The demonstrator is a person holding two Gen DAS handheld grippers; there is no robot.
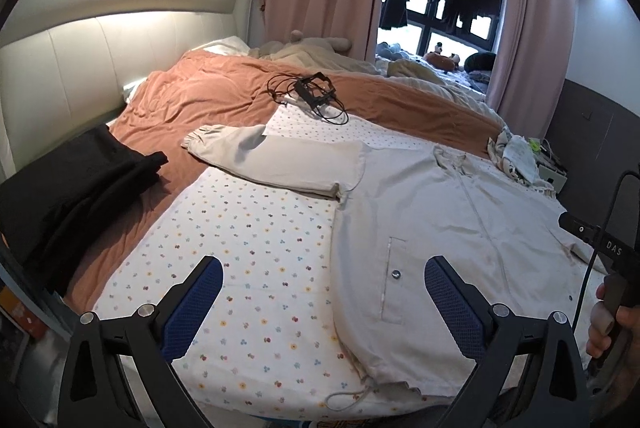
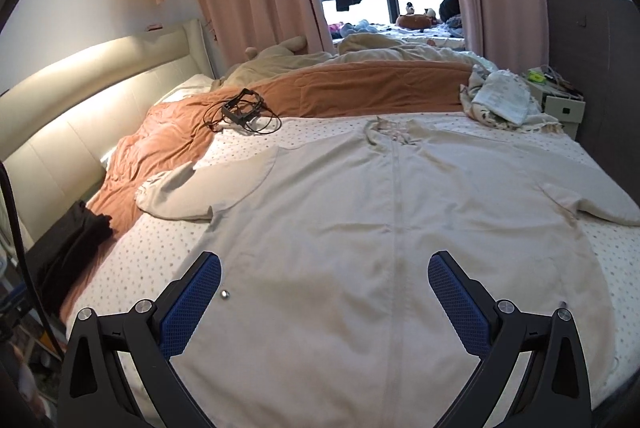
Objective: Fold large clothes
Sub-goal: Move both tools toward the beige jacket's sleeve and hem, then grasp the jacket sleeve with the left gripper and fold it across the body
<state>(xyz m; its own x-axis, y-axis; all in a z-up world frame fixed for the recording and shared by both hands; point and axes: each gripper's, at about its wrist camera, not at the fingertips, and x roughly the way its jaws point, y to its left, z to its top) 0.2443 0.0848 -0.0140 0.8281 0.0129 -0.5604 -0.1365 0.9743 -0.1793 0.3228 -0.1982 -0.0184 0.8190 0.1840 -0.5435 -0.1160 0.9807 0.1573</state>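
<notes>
At the bottom of the left wrist view the left gripper [image 1: 323, 292] stands with its blue-padded fingers [image 1: 198, 302] wide apart and empty, above the near hem of a large cream zip-front jacket of thin woven cloth [image 1: 432, 228]. In the right wrist view the right gripper [image 2: 325, 288] is likewise spread and holds nothing, hovering over the middle of the jacket's front. The jacket lies flat and face up on a white bedsheet printed with small flowers [image 1: 256, 252], filling the centre and right of both frames, its collar toward the far side and one sleeve [image 1: 276, 160] stretched to the left. It looks light, soft and limp, likely to sag and slide on the sheet, so the hem corners, sleeve cuffs or shoulder seams seem the best holds. A folded pile of black cloth [image 1: 76, 188] sits at the left edge, a rust-orange quilt [image 1: 200, 92] lies beyond, and a black wired frame device [image 1: 314, 92] rests on it. The jacket's right sleeve runs out of frame, and the hem drawcord is only partly visible.
</notes>
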